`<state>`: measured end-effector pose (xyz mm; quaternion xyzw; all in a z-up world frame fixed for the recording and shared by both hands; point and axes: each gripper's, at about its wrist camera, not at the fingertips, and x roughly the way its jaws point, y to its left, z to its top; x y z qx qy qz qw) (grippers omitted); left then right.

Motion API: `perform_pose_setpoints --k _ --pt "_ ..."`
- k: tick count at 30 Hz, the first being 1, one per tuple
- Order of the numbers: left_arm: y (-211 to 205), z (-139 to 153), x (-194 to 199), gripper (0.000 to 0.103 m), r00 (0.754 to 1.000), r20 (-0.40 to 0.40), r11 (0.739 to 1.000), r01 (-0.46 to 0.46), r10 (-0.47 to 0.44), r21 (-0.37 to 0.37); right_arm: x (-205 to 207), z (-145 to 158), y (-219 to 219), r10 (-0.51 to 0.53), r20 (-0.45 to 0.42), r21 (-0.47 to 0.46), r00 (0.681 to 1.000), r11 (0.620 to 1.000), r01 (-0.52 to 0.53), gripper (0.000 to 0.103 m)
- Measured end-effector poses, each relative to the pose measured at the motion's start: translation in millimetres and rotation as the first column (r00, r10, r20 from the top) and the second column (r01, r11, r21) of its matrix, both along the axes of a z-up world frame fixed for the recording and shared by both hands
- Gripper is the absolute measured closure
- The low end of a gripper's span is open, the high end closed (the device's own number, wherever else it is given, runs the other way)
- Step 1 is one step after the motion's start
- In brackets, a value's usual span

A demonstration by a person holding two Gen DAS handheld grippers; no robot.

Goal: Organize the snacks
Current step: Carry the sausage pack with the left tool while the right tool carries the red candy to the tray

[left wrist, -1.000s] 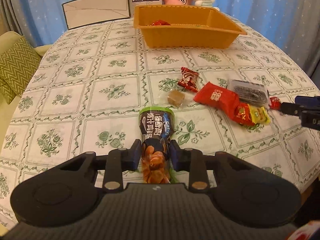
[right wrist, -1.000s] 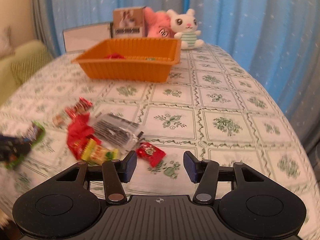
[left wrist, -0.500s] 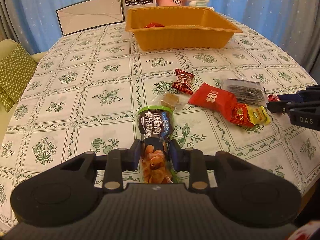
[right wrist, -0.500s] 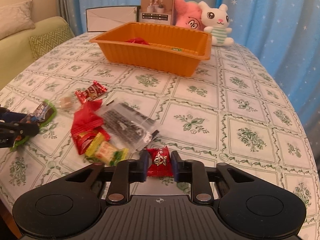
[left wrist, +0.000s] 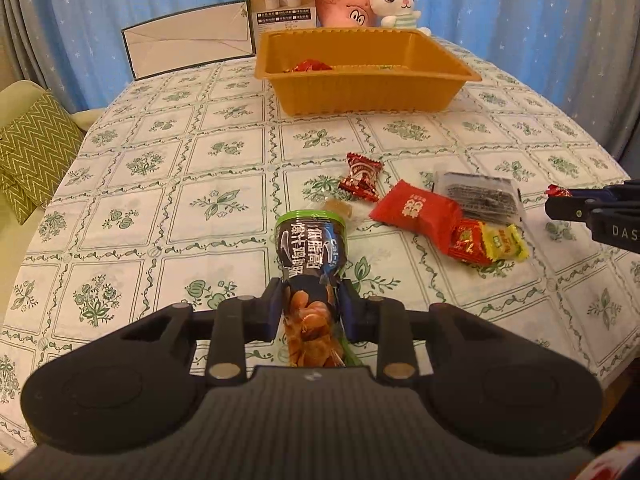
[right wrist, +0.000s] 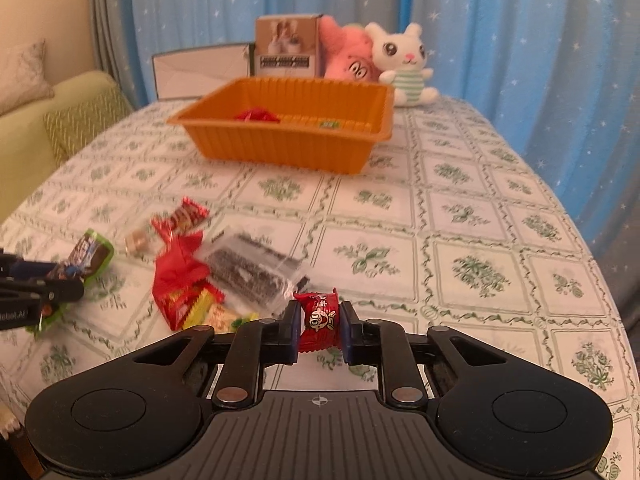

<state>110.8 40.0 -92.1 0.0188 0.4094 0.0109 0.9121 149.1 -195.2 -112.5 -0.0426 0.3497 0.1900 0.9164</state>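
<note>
Gripping a glossy dark snack pouch with a green top rim (left wrist: 310,264), the left gripper (left wrist: 309,312) had its blue-padded fingers (left wrist: 276,308) pressed against the pouch's sides; the log-style motion showed these jaws closing slightly on it. The pouch's lower end, printed with orange-brown pieces, was cut off behind the gripper's black ribbed body.

The right gripper (right wrist: 320,326) had its fingers closed on a small crinkled red candy wrapper with a cartoon face (right wrist: 320,318), held just above the near edge of the table (right wrist: 460,216), which wore a smooth white cloth printed with green floral squares.

Loose snacks lay in a cluster toward the near edge of the table: a red foil pillow pack (left wrist: 416,210), a clear plastic bag of dark sticks (left wrist: 480,196), a red-and-yellow pair of small packets (left wrist: 486,242) partly tucked under the pillow pack, a twisted red-and-white candy (left wrist: 360,176) and a tan cube in clear wrap (left wrist: 338,208). In the right wrist view these were blurred and their print unreadable.

Near the far edge stood a ribbed orange plastic tray (right wrist: 288,144); its front wall hid most of the contents, only a red wrapper (right wrist: 256,115) and a green scrap showing. Behind it a cardboard box (right wrist: 286,46), a pink plush (right wrist: 348,62) and a white rabbit plush (right wrist: 404,66) stood, partly covering one another.
</note>
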Motion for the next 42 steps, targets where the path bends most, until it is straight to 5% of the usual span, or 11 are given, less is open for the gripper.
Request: perform_pose_setpoints --k 12,25,42 --pt "-10 36 26 0.077 0.997 0.058 0.996 0.051 -0.047 -0.070 6 38 4 -0.009 0.093 0.068 0.996 0.998 0.003 0.083" --pt "-13 80 112 0.077 0.979 0.168 0.989 0.126 -0.111 -0.079 73 70 18 -0.021 0.170 0.092 0.985 0.996 0.005 0.083" --pt "5 69 221 0.077 0.977 0.191 0.990 0.110 -0.091 -0.088 192 60 46 -0.063 0.104 0.151 0.993 0.987 0.046 0.083"
